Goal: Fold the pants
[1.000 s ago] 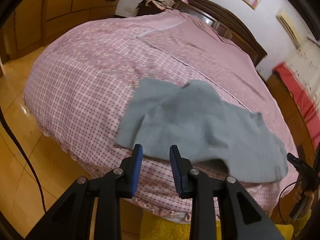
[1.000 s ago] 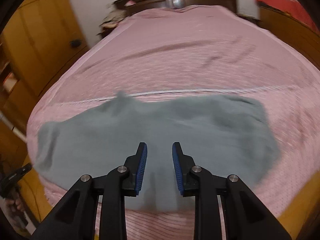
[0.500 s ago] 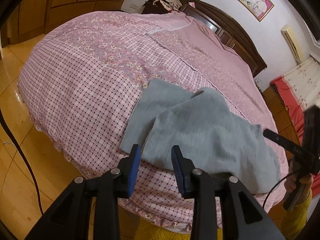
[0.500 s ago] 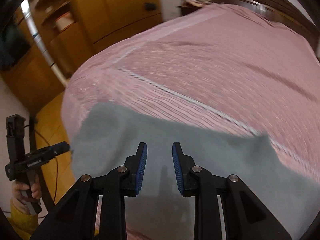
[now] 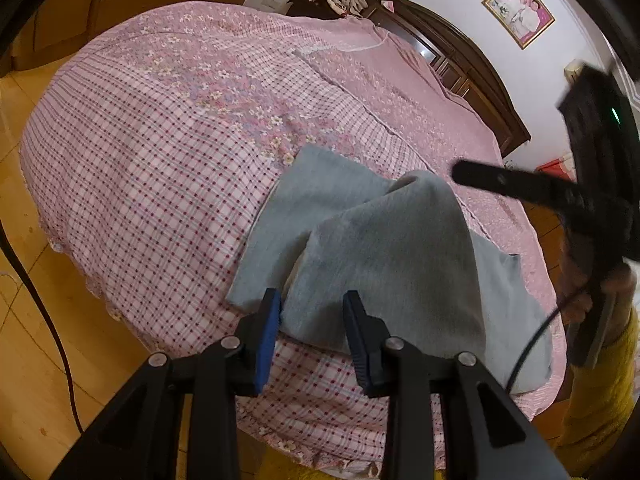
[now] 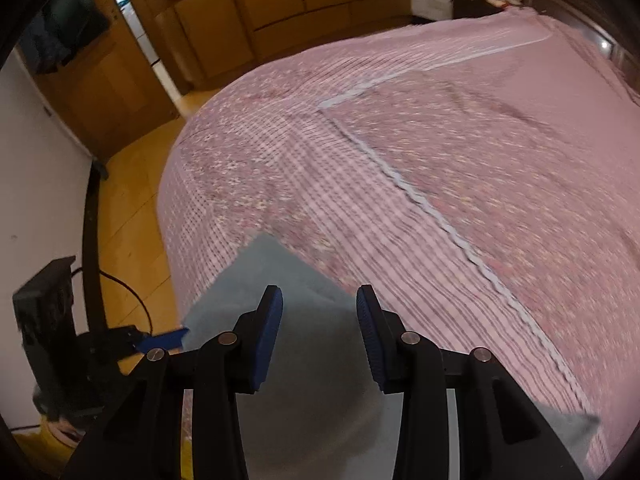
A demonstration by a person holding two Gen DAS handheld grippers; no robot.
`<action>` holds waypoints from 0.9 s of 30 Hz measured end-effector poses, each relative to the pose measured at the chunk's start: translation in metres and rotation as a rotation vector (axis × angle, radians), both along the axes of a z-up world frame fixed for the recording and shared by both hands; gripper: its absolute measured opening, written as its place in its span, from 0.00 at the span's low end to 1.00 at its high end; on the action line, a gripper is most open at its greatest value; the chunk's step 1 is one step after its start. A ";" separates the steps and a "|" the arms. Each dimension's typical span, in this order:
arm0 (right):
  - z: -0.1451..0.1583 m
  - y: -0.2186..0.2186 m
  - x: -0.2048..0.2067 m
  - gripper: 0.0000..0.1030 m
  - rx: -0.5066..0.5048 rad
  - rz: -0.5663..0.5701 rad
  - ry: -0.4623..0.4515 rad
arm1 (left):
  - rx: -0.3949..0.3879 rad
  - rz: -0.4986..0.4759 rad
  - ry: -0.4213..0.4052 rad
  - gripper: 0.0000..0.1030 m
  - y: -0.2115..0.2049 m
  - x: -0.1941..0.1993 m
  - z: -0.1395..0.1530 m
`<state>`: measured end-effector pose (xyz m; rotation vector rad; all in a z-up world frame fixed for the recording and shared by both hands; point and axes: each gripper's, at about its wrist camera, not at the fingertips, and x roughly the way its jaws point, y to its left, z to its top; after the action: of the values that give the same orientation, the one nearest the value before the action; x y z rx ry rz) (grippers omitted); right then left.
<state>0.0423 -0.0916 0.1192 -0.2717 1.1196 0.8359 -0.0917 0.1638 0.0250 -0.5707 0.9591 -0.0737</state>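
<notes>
Grey pants (image 5: 384,264) lie folded on a pink checked bedspread (image 5: 152,168), two layers fanning apart at the near left corner. My left gripper (image 5: 310,320) is open just over that corner, with the cloth edge seen between its blue pads but not pinched. In the right wrist view the same pants (image 6: 304,392) fill the bottom. My right gripper (image 6: 319,312) hovers above them, jaws opening, with nothing between them. The left gripper's blue fingertip (image 6: 164,339) shows at the pants' left corner.
The bed edge drops to a wooden floor (image 5: 36,360) with a black cable (image 5: 44,312). Wooden wardrobes (image 6: 280,8) stand beyond the bed; a dark headboard (image 5: 472,64) is at the far end. A hand in a yellow sleeve (image 5: 600,364) holds the right gripper's handle at right.
The right gripper swept across the pants to their left end, rolling as it went, and its jaws widened. The left gripper came lower and nearer the pants' corner.
</notes>
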 end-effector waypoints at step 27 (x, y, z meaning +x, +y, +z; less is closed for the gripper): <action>-0.050 0.018 -0.038 0.17 -0.182 0.282 -0.021 | -0.009 0.010 -0.005 0.32 -0.004 0.013 -0.016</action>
<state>0.0039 -0.0733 0.0694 -0.5991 1.1549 0.9779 -0.0791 0.1598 0.0095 -0.5833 0.9513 -0.0700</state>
